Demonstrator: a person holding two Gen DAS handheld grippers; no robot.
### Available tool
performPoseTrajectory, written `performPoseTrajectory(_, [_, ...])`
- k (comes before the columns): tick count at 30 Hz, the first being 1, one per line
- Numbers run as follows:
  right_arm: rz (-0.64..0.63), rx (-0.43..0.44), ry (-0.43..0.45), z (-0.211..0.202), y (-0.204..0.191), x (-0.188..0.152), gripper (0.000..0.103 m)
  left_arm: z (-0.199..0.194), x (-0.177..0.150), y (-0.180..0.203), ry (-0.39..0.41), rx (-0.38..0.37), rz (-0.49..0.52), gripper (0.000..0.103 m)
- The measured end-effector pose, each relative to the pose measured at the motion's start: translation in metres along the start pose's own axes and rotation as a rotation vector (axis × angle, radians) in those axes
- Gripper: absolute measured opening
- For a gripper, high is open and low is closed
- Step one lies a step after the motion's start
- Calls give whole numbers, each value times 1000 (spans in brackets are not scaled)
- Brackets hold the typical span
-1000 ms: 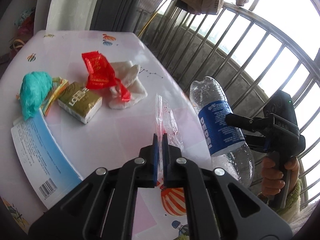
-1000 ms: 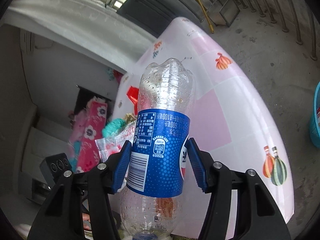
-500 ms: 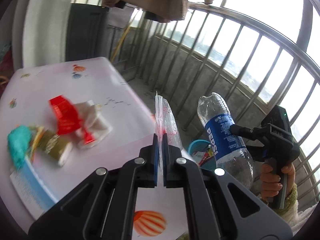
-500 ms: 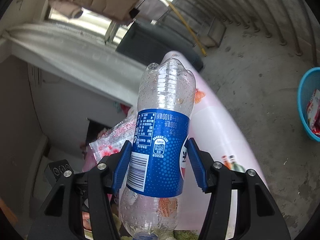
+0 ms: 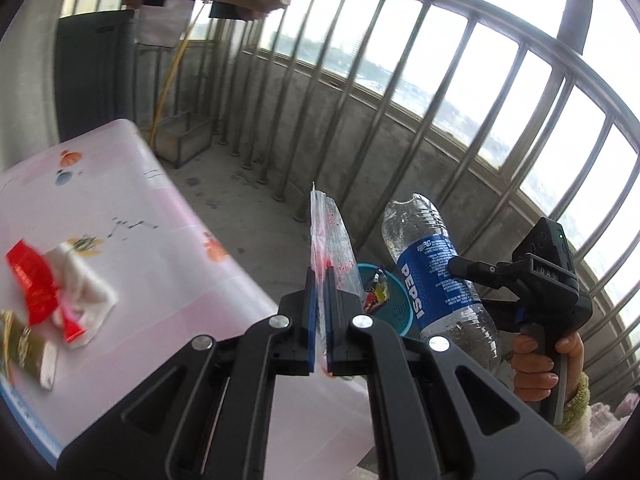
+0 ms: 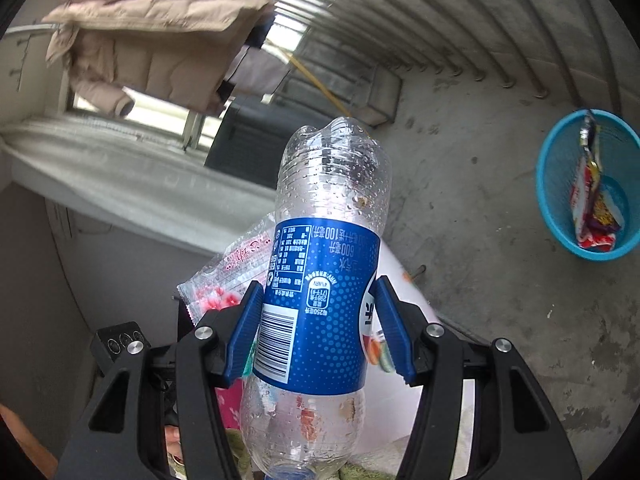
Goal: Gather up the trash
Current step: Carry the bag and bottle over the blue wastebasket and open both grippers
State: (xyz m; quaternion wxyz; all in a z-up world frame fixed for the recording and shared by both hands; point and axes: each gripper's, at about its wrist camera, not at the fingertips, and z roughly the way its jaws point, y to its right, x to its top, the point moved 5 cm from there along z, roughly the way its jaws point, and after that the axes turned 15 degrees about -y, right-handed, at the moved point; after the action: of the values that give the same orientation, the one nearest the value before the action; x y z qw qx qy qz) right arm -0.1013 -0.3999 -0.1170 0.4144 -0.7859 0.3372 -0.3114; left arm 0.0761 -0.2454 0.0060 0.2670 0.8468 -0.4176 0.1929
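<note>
A clear wrapper (image 5: 330,240) is being pinched by the left gripper (image 5: 319,320), a bottle (image 6: 324,280) clamped by the right gripper (image 6: 320,332); ahead, wrappers are lying in the basket (image 6: 560,216), more litter left on the table (image 5: 160,280).

Black gripper (image 5: 320,320), blue pads, silver screws

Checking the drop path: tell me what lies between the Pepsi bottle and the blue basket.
Only bare concrete floor separates the Pepsi bottle from the blue basket, shown in the right wrist view.
</note>
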Motion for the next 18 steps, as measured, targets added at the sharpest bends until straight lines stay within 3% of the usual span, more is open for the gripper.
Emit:
performPoseTrajectory(6, [84, 21, 44, -21, 34, -1, 56, 32, 14, 21, -56, -13, 49, 1])
performPoseTrajectory(14, [174, 76, 122, -52, 69, 4, 56, 64, 30, 34, -121, 52, 120, 1])
performPoseTrajectory(18, [244, 62, 175, -72, 92, -3, 56, 83, 42, 33, -160, 67, 125, 1])
